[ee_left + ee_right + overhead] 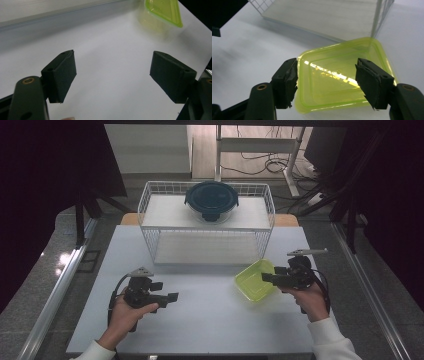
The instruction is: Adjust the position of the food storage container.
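- Two black jaws of the right gripper (325, 83) stand wide, one at each side of the green tub (342, 77); the left one looks to be touching the tub's rim or just beside it, the other is over the tub's far side, and nothing is clamped.
- Both jaws of the left gripper (112, 75) also stand wide over bare table (100, 50) and hold nothing, with the tub far off at 1 o'clock in the left gripper view.
- One step seems in hand, by my judgement: taking hold of the tub with the right gripper. To do it well, bring one jaw inside the wall and one outside, low on the rim, then close slowly; the plastic looks thin and glossy, so a hard pinch could bend it or make it skid.
- Seen from above, the tub sits on the white table at 4 o'clock from the wire rack (206, 222), near its front corner, with the right gripper (269, 278) at the tub's 3 o'clock edge.
- Its look: a shallow square tub, see-through lime green, rounded corners, a raised lip, no lid, nothing inside.
- Farther out, a round dark-lidded bowl (212, 200) rests on the rack's top shelf at 12 o'clock, well apart from both hands.
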A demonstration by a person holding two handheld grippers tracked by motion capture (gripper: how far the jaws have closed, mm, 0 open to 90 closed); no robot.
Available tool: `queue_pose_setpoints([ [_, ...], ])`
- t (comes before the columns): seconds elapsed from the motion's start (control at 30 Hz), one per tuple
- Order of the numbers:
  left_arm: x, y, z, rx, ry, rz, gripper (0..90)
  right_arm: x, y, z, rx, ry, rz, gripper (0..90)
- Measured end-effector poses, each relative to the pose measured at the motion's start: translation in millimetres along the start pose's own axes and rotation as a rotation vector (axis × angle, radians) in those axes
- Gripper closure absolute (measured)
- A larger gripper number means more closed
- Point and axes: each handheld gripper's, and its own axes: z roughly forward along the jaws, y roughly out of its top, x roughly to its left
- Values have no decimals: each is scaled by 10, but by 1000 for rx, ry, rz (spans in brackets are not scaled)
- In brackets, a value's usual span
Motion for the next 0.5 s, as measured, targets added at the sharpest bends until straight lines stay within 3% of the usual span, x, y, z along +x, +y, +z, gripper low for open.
queue_pose_setpoints([
  [0.07,12,-9,0,5,9,0,207,-32,12,13,9,-15,-3,365],
  [0.1,8,-14,-8,6,12,4,208,-71,20,9,24,-50,-14,393],
  [0.27,-16,-46,-9,19,19,24,207,-174,37,-18,33,-91,-9,475],
  [0.33,-35,-63,-2,29,13,31,207,-260,76,-14,45,-143,-7,568],
  [0.5,-18,-77,5,33,15,30,207,-349,178,48,93,-189,-29,698],
])
